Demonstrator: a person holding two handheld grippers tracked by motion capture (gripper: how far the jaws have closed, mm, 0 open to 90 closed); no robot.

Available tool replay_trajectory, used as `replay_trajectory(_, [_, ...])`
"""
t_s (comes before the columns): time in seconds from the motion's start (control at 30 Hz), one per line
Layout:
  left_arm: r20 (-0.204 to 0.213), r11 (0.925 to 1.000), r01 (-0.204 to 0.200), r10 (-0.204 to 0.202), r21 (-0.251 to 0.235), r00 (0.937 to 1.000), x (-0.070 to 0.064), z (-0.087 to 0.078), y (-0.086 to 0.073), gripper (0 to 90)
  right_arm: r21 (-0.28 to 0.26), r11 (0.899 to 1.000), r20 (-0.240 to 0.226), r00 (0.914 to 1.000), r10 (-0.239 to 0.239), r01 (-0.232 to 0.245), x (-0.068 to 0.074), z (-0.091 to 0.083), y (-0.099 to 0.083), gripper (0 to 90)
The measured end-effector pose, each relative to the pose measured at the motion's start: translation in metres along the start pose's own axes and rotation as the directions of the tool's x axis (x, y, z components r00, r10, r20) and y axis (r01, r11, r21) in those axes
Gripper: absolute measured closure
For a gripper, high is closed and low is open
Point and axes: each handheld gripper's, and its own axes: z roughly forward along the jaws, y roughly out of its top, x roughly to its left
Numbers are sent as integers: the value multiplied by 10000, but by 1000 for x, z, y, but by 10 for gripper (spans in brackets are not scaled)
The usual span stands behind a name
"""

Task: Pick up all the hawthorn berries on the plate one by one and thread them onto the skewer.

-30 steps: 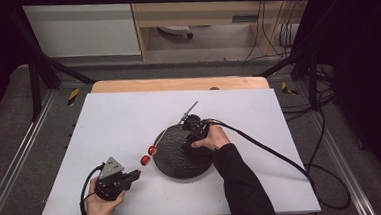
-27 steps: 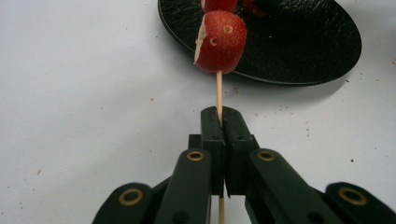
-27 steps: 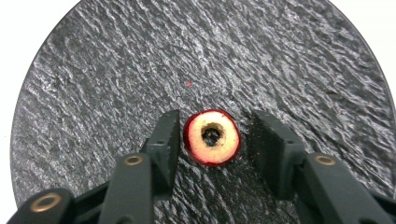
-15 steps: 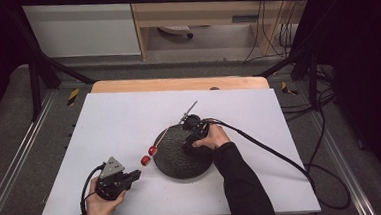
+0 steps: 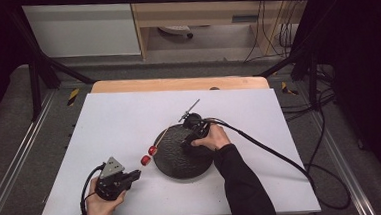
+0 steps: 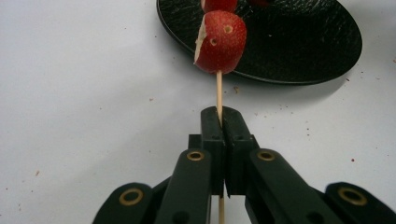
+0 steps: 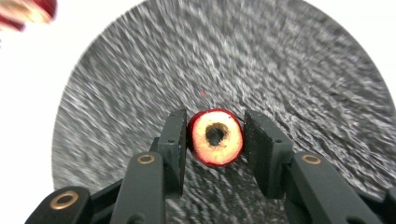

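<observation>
My left gripper point(image 5: 134, 175) point(image 6: 219, 117) is shut on the bare end of a thin wooden skewer point(image 6: 218, 91). The skewer carries red fruit pieces point(image 5: 145, 160) point(image 6: 220, 41) and points toward the black textured plate point(image 5: 174, 163) point(image 6: 299, 42). Over that plate, my right gripper point(image 5: 186, 144) point(image 7: 215, 136) holds a red, cored fruit piece point(image 7: 215, 136) between its jaws. The piece's hollow centre faces the camera. The plate point(image 7: 289, 60) behind it is motion-blurred.
A white board point(image 5: 119, 117) covers the table, with a wooden strip point(image 5: 177, 83) along its far edge. Cables trail off to the right point(image 5: 281, 157). A metal frame and a cabinet stand beyond the table. Small red crumbs point(image 6: 236, 88) dot the board near the plate.
The right hand and its gripper have shifted slightly over the plate. The left gripper and the skewer stay in about the same place.
</observation>
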Motion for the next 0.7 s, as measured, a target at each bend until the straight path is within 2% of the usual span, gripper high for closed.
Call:
replay_trajectory(0.13, [-40,9999,-5,5,-115,10000,-1,-1,0,882,-708,9946,-127,9971,754,-761,3,-18,-2,613])
replay_trajectory(0.23, [-70,9997,-10,8,-237,10000,-2,-2,1,882,-1355,9799,-412,9890,1419,-1462,4,-30,-8,613])
replay_trajectory(0.27, [-78,9996,-23,20,-286,10000,-3,-3,1,882,-1596,9726,-568,9851,1622,-1693,4,-33,-11,614])
replay_trajectory(0.37, [-106,9988,30,-35,-496,9999,-4,-3,1,882,-2499,9359,-1148,9673,2261,-2484,3,-43,-23,614])
replay_trajectory(0.47, [-138,9979,38,-47,-650,9999,-7,-3,2,882,-3474,8844,-1801,9478,2633,-3117,4,-49,-37,614])
replay_trajectory(0.5, [-155,9976,43,-54,-687,9999,-8,-3,2,882,-3827,8613,-2022,9400,2749,-3342,5,-51,-41,614])
replay_trajectory(0.57, [-171,9968,60,-74,-797,9998,-10,-2,3,882,-4454,8103,-2445,9224,2991,-3808,7,-54,-48,614])
replay_trajectory(0.6, [-181,9965,67,-83,-832,9998,-11,-2,3,882,-4788,7771,-2654,9111,3153,-4084,8,-54,-51,614])
replay_trajectory(0.7, [-187,9954,127,-145,-946,9997,-14,-1,3,882,-5494,6926,-3162,8836,3454,-4674,10,-52,-59,614])
